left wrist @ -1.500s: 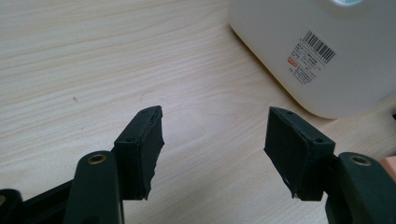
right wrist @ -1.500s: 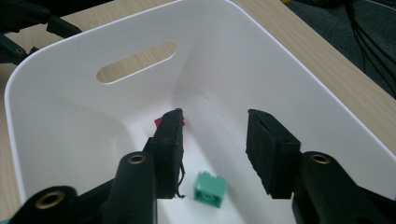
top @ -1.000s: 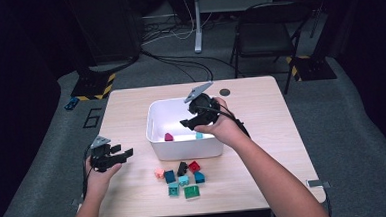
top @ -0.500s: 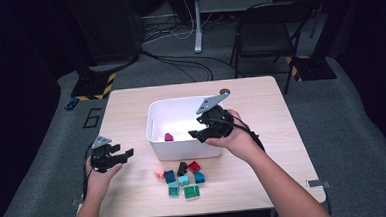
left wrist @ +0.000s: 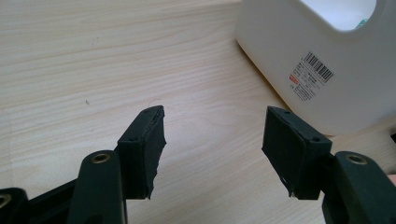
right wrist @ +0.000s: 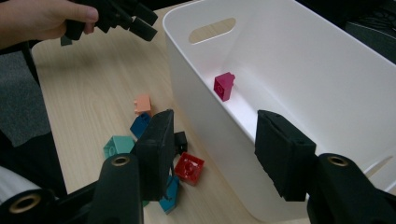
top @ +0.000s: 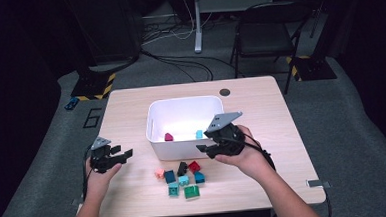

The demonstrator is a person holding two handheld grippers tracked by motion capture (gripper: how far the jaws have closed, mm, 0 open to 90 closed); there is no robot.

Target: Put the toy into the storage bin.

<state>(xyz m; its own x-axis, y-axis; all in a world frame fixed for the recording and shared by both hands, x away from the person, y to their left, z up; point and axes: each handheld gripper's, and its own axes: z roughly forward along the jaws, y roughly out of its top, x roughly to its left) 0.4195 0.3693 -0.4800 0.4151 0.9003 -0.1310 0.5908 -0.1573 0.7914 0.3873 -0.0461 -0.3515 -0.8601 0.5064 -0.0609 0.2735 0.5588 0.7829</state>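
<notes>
R gripper [top: 206, 151]: jaws apart, nothing between; just been closing somewhat. Hovers over bin's near-right corner, above the near wall.
L gripper [top: 125, 154]: jaws apart, nothing held; just been closing a bit. Over bare table at approx 9 o'clock from bin, well apart from blocks.
Bin [top: 154, 121]: white, slot handle in its left end wall, mid-table. Right gripper view looks along the near wall, blocks outside it on one side, bin floor on the other.
Label [left wrist: 311, 77]: white sticker on bin's outer wall, in the left gripper view. Barcode on top, small red patch at left edge, lines of fine print too small to read. No brand legible.
In bin: magenta block [top: 168, 137] by near wall; cyan block [top: 199, 134] at approx 3 o'clock from it, near R gripper.
Blocks on table: cluster at 6 o'clock from bin. Red block [top: 194, 166] closest to R gripper; black block [top: 182, 168] just beside it at 9 o'clock; salmon block [top: 159, 173] at cluster's left edge; green block [top: 191, 191] nearest the person.
Table [top: 261, 110]: light wood; dark round cap [top: 224, 92] at approx 1 o'clock from bin.
</notes>
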